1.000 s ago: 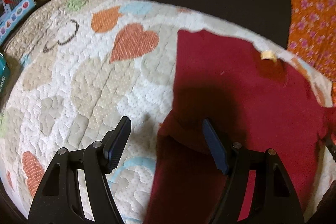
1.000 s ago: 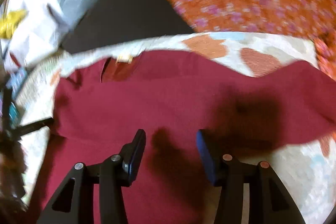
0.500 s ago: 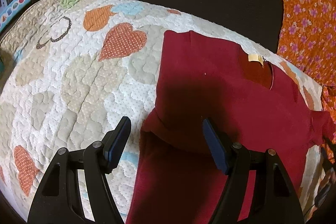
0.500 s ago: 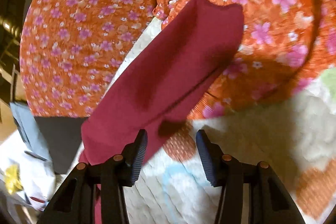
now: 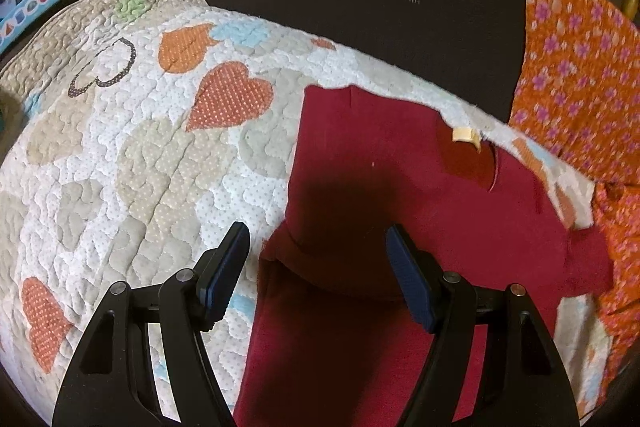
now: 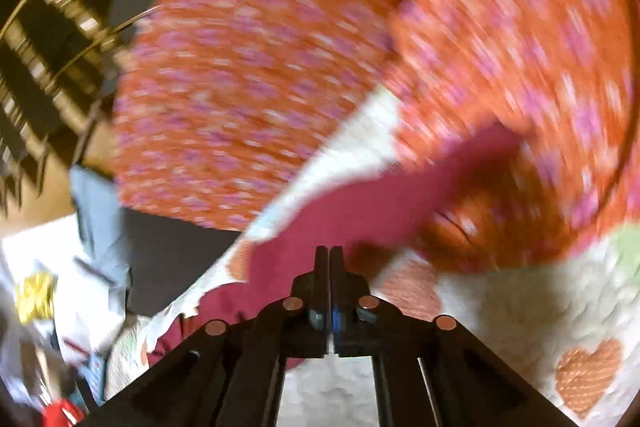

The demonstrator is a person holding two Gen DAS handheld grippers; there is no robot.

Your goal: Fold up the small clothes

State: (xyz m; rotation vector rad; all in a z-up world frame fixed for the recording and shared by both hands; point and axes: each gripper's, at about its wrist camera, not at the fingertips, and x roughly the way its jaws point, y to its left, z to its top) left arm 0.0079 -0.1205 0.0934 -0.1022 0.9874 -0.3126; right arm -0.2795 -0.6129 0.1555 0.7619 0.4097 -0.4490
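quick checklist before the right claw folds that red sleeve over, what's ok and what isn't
1. Right claw shut on the sleeve: ok, though the view is blurred.
2. Left claw open, holding nothing: ok.
3. Shirt body flat on the quilt: ok; left sleeve already folded in.
4. Sleeve end free of the orange cloth: not ok, it lies on it.
5. Depth of grip on the sleeve: cannot tell.

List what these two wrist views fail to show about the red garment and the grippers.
- Red garment, left wrist view: its near part runs off the bottom edge behind the open left gripper.
- Right wrist view: motion blur smears the sleeve; whether the shut right gripper actually pinches cloth cannot be told.
- Neck label: too small to read.
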